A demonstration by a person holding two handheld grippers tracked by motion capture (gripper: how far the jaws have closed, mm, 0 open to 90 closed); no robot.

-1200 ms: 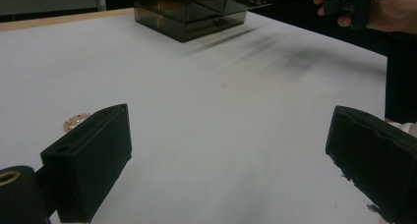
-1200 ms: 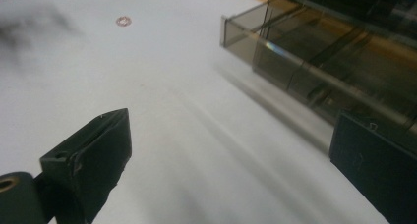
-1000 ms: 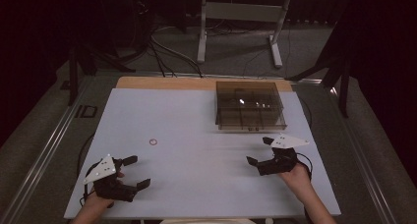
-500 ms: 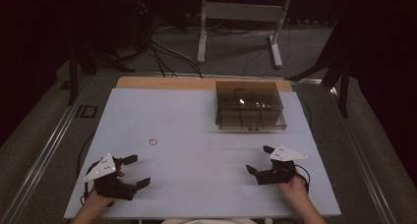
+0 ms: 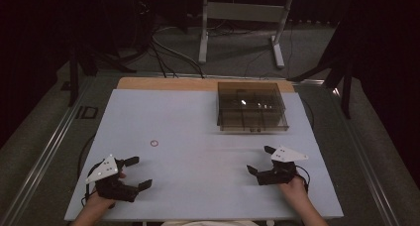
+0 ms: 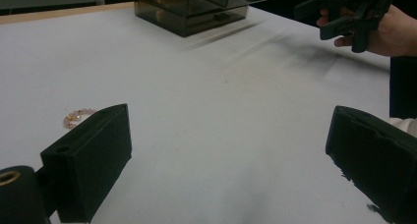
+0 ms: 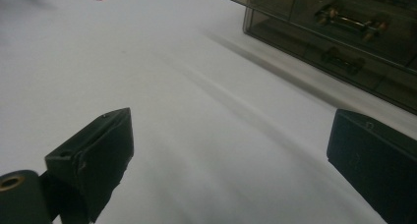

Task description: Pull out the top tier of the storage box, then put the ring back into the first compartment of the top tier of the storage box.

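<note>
I've drawn my right gripper (image 5: 265,160) back from the smoked compartment box (image 5: 252,106); both it and my left gripper (image 5: 137,172) sit jaws apart, empty. The pink bead bracelet (image 5: 154,143) lies untouched mid-desk, probably my next pickup.

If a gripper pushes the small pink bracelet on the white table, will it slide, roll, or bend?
The bracelet looks like a loop of small beads lying flat, so it would probably slide, not roll. Being beaded, it is likely floppy and may fold when pinched. It seems light, and the table looks smooth, so a nudge could move it easily.
</note>
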